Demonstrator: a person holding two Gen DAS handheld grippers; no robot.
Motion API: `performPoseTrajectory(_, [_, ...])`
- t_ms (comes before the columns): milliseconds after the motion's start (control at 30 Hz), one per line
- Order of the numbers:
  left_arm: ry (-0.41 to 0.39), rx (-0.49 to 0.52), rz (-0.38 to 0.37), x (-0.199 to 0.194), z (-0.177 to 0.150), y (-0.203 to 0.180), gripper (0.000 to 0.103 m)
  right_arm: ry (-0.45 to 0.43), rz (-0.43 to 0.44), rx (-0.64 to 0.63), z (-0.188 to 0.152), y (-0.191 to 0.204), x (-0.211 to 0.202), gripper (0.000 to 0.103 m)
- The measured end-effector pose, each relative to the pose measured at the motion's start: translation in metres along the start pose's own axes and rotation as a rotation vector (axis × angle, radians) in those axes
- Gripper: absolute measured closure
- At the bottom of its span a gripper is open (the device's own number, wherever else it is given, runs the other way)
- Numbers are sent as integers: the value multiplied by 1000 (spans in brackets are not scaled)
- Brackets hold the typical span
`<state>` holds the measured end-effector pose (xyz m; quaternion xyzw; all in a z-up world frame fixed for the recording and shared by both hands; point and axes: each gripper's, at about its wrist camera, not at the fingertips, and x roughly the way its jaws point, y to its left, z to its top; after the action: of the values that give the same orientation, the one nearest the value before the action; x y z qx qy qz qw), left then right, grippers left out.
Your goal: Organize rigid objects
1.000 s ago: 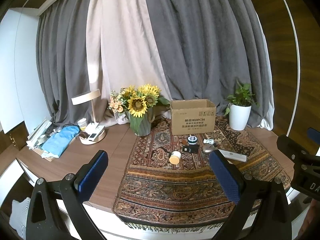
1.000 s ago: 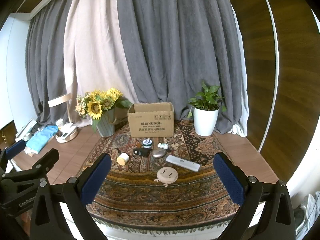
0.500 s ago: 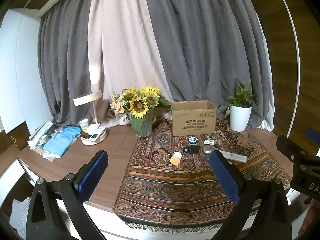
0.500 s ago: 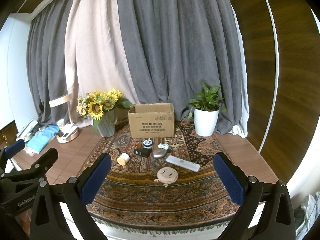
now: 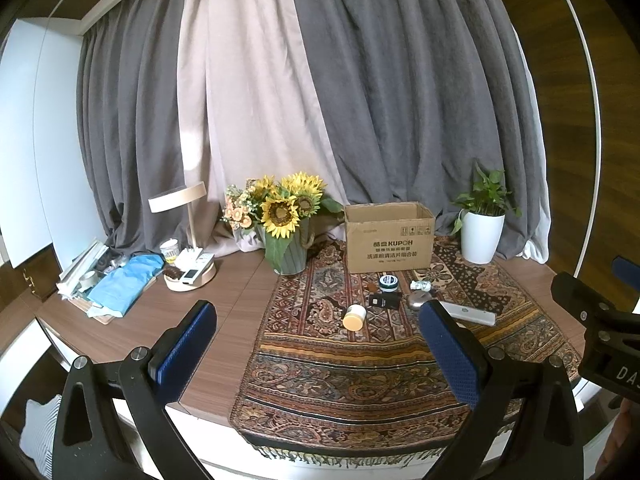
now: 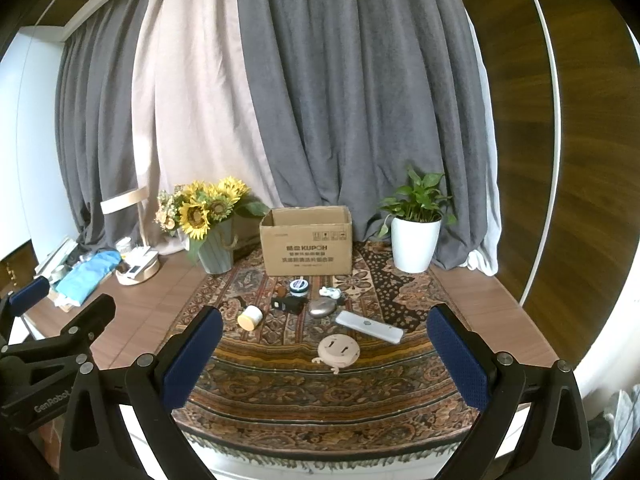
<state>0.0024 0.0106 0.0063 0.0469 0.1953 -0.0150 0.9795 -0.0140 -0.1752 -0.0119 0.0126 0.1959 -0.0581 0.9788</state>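
Note:
An open cardboard box (image 6: 307, 241) stands at the back of a patterned rug (image 6: 320, 376). In front of it lie a small cream jar (image 6: 250, 317), a black gadget (image 6: 289, 304), a round dark tin (image 6: 299, 286), a grey oval case (image 6: 322, 307), a white remote (image 6: 369, 326) and a round beige device (image 6: 338, 353). The box (image 5: 389, 237), jar (image 5: 354, 317) and remote (image 5: 469, 313) also show in the left wrist view. My left gripper (image 5: 318, 354) and right gripper (image 6: 325, 358) are open and empty, held back above the rug's front edge.
A sunflower vase (image 6: 214, 236) stands left of the box, a white potted plant (image 6: 415, 236) right of it. A lamp tray with remotes (image 5: 190, 274) and a blue cloth (image 5: 120, 282) lie on the wooden tabletop (image 5: 160, 320) at the left. Curtains hang behind.
Both views have shifted very slightly; the objects sit a touch lower in frame. Nothing on the table has moved and both grippers stay open.

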Motion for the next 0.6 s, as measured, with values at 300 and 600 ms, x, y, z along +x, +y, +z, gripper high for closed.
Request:
performPoseTrajectory(300, [1, 0, -1, 0, 0, 0, 0, -3, -1, -1, 0, 1, 1, 0])
performPoseTrajectory(600, [2, 0, -1, 1, -1, 0, 0, -2, 0, -3, -1, 0, 1, 0])
